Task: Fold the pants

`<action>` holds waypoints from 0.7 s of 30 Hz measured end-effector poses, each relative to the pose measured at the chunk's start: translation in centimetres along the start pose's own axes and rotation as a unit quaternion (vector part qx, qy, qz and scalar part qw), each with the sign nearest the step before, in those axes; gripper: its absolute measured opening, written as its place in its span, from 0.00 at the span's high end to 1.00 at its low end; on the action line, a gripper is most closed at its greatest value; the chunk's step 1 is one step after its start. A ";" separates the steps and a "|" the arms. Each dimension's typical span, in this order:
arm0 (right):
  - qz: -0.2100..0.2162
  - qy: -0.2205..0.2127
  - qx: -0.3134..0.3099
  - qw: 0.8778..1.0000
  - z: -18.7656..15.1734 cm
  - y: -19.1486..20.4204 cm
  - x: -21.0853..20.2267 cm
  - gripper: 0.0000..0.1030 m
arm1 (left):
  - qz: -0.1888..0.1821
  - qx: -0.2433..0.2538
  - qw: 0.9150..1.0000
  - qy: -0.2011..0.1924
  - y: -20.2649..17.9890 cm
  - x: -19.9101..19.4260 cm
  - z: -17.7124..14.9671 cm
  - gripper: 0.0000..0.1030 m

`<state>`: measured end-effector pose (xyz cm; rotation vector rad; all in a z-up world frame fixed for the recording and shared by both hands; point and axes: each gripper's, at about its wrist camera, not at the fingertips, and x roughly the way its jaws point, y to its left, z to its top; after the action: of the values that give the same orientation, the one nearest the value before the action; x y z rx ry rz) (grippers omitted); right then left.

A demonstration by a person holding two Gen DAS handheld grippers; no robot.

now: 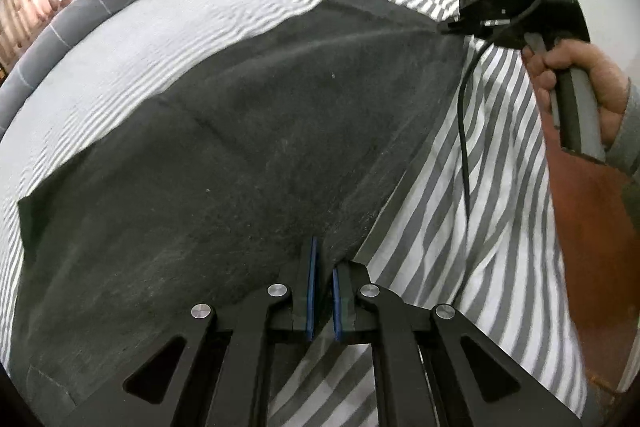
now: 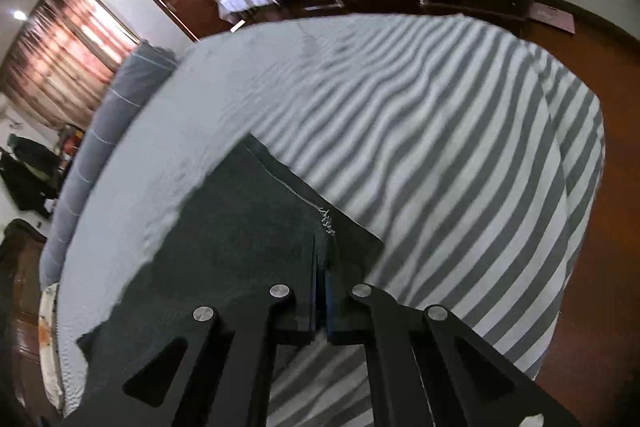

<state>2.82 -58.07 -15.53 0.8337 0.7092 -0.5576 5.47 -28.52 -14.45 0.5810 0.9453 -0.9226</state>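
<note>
Dark grey pants lie spread flat on my striped bed. Near edge lifted slightly. Fabric smooth, few creases.

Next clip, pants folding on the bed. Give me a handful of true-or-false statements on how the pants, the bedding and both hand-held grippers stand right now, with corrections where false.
1. The pants are dark grey and lie on a grey-and-white striped sheet. True.
2. The left hand-held gripper stands wide open above the cloth. False: its blue pads are close together, pinching the near edge of the pants.
3. The right hand-held gripper is shut on an edge of the pants. True.
4. The pants lie on a bare wooden table. False: they lie on a bed.
5. A grey pillow lies at the far left of the bed. True.
</note>
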 end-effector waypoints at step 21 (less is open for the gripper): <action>0.110 0.075 -0.247 0.960 -3.4 20.7 -5.0 0.56 | 0.082 -0.261 0.960 -0.052 15.7 -8.7 -6.4 0.48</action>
<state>12.68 -42.92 -3.73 0.4773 0.8373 -0.1037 14.02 -12.22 -9.35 0.1538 0.9809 -0.5152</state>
